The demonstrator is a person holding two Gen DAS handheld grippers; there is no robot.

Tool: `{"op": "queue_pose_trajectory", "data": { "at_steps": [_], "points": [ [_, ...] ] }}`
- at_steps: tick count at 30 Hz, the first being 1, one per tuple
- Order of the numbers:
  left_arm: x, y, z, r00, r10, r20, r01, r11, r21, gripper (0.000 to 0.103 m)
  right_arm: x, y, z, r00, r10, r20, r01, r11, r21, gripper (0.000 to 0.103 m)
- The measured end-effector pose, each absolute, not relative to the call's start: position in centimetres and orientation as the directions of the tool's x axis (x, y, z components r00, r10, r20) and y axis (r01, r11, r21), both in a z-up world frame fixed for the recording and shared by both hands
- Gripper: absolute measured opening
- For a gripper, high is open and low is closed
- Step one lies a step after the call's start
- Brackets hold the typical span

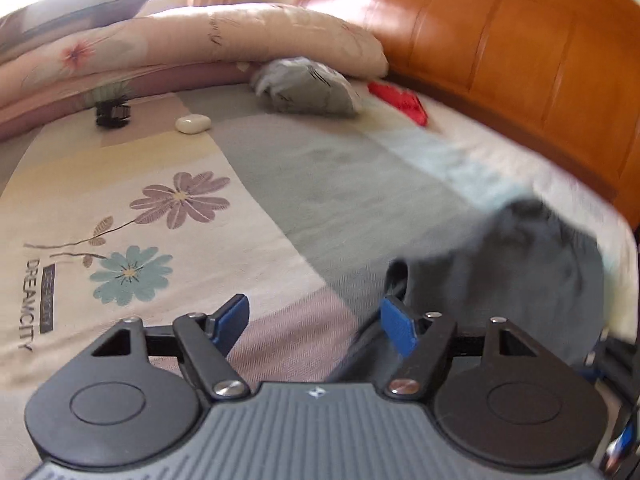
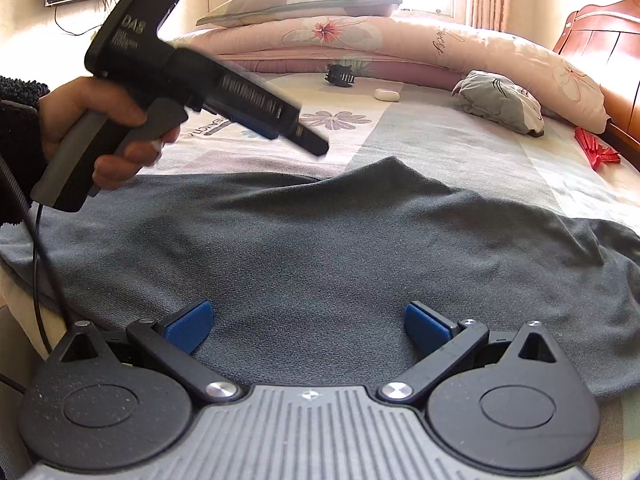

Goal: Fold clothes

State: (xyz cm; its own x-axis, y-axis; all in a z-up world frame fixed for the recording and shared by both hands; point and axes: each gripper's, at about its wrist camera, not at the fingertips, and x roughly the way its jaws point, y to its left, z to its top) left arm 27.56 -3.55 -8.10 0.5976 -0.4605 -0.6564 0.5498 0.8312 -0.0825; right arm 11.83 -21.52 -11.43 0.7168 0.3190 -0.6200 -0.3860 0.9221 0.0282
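Note:
A dark grey garment (image 2: pixel 320 248) lies spread flat across the near part of the bed. My right gripper (image 2: pixel 308 326) hovers over its near edge, open, with only cloth showing below the blue pads (image 2: pixel 192 326). A hand (image 2: pixel 100 120) holds my left gripper (image 2: pixel 304 136) above the garment's far left side, pointing down to the right. In the left wrist view the left gripper (image 1: pixel 316 324) is open with bedsheet between its fingers. A blurred bunch of the grey garment (image 1: pixel 520 272) sits just beyond its right pad (image 1: pixel 400 330); I cannot tell whether they touch.
A folded floral quilt (image 2: pixel 400 40) and a pillow (image 2: pixel 296 2) lie at the far end. On the sheet are a grey bundled cloth (image 2: pixel 496 100), a red item (image 2: pixel 596 152), a white case (image 2: pixel 387 94) and a black hair clip (image 2: pixel 340 75). A wooden headboard (image 1: pixel 520 52) runs along one side.

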Motion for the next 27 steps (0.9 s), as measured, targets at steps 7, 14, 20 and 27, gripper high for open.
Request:
{"op": "queue_pose_trajectory", "data": {
  "at_steps": [7, 14, 20, 27],
  "points": [
    [26.7, -6.4, -10.0, 0.575, -0.424, -0.7, 0.664, 0.741, 0.097, 0.07, 11.8, -21.5, -11.4, 0.717, 0.321, -0.619, -0.388, 0.921, 0.029, 0.103],
    [25.8, -8.5, -10.4, 0.734, -0.305, -0.607, 0.62, 0.665, 0.416, 0.07, 11.7, -21.6, -11.4, 0.717, 0.326, -0.617, -0.392, 0.919, 0.03, 0.103],
    [25.8, -7.6, -9.2, 0.715, -0.319, -0.622, 0.624, 0.692, 0.363, 0.055, 11.7, -21.5, -11.5, 0.718, 0.325, -0.616, -0.392, 0.919, 0.029, 0.103],
    [24.7, -7.5, -9.3, 0.677, -0.366, -0.638, 0.672, 0.661, 0.333, 0.056, 13.1, -22.8, -9.0, 0.664, 0.367, -0.651, -0.41, 0.908, 0.093, 0.103]
  ]
}}
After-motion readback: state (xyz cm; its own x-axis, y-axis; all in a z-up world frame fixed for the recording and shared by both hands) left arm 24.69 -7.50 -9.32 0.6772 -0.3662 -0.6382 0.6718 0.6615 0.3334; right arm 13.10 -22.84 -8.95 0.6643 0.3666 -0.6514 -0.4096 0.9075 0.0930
